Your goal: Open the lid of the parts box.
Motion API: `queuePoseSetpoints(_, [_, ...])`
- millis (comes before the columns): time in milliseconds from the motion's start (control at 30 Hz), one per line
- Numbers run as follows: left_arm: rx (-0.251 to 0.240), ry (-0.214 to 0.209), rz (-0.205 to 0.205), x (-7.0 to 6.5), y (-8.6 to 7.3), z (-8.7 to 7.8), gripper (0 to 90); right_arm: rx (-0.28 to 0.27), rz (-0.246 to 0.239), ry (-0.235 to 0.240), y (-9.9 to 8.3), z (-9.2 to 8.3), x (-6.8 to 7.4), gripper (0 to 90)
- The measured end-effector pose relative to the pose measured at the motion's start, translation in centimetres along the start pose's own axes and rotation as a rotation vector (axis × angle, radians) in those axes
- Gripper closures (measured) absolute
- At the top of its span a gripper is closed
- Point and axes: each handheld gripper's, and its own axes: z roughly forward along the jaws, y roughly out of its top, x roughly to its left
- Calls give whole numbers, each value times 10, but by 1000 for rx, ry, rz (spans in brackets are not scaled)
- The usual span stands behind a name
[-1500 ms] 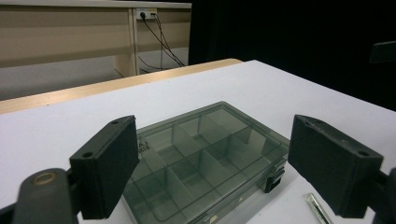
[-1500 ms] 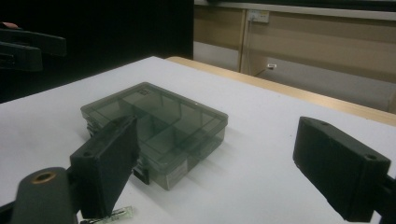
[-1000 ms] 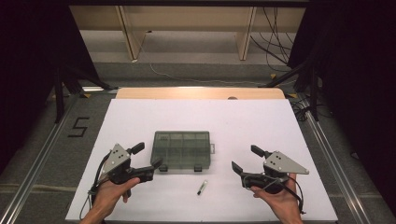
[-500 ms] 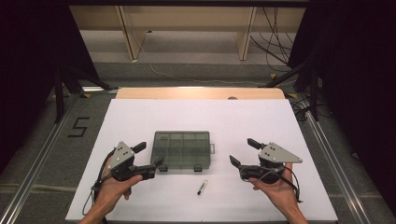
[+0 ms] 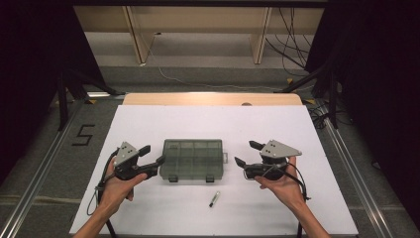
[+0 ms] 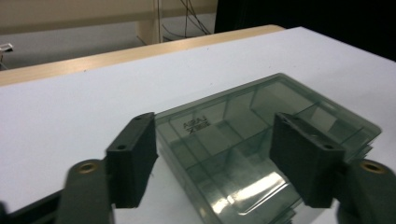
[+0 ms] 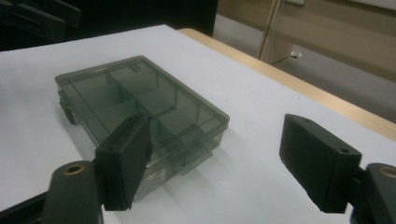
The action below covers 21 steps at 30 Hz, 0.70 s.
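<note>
One grey box (image 5: 193, 159) lies shut at the middle of the white surface (image 5: 297, 124); two grippers flank it, the left gripper (image 5: 151, 156) just beside its left end, the right gripper (image 5: 246, 154) a little apart, both with jaws apart and empty; one small stick (image 5: 214, 199), perhaps a pen, lies near its front.

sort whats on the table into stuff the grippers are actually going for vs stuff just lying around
Likely in play:
- smoky compartment box, lid shut, both grippers aimed at it
- left hand-held gripper, open, at the box's left end
- right hand-held gripper, open, short of its right end

Just lying about:
- small pen-like stick in front of the box
- white table sheet
</note>
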Motion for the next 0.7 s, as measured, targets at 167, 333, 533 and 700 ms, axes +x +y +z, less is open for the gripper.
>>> queuePoseSetpoints(167, [42, 11, 4, 17, -2, 6, 649, 46, -1, 72, -1, 17, -7, 502])
queuePoseSetpoints(333, [124, 19, 35, 32, -9, 19, 828, 109, -13, 115, -6, 30, -9, 667])
queuePoseSetpoints(533, [193, 13, 446, 60, -2, 30, 895, 167, -60, 173, -10, 41, -8, 804])
queuePoseSetpoints(700, [247, 8, 450, 62, -7, 38, 896, 218, -104, 223, -16, 52, -6, 900])
